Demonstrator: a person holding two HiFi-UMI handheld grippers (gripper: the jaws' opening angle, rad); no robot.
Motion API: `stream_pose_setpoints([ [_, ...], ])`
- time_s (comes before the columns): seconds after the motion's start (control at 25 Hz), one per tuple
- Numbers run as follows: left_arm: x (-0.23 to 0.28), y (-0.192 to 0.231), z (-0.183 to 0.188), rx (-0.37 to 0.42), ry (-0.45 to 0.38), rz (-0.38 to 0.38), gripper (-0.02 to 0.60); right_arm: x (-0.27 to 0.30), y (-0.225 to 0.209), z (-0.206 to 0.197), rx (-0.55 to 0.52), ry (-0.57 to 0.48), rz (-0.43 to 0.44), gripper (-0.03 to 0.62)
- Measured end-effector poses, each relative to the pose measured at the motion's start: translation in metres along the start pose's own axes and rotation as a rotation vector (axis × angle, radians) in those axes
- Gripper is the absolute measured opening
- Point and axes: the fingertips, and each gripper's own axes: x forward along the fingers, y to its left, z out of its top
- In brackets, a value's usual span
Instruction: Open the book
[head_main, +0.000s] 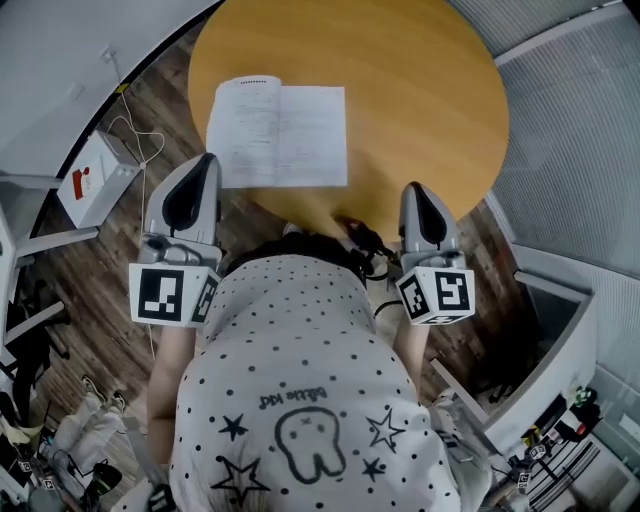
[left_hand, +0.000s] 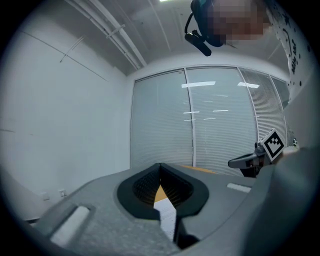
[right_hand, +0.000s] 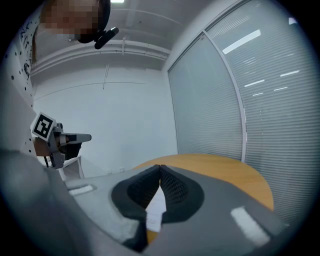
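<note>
**book lies open ahead, both claws shut and empty**

my left claw (head_main: 207, 160) is closed, its tips pressed together with nothing between them. my right claw (head_main: 416, 190) is the same, tips meeting and empty. i hold both level, close to my chest, short of the round table (head_main: 430, 90).

the book (head_main: 280, 135) rests on the near part of the table, left of its middle. it already lies open, 2 white pages facing up. the spread's long axis runs across my view from left to right, and the gutter between the pages runs away from me. the book sits ahead of both claws and nearer the left 1, whose tips are just beside the near left corner of the left page. the right claw is well apart from the right page, with bare wood ahead of it. i judge the opening done. if a page needs flattening, the left claw has the shorter reach.

from each claw's own camera i see only a sliver of white page in the gap below the shut tips. the print is too small to read, the cover is out of sight under the pages, and my body hides the table's near edge.
</note>
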Motion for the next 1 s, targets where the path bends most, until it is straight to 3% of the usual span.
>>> stream_pose_setpoints([
  [0.52,-0.018,0.008,-0.008,-0.083,0.008,0.054,0.011,0.02,0.015,-0.004,0.02,0.011,0.054,0.005],
  [1.0,-0.015,0.001,-0.003,-0.056,0.009,0.046,0.011,0.014,0.007,-0.008,0.0,0.024,0.048,0.005],
])
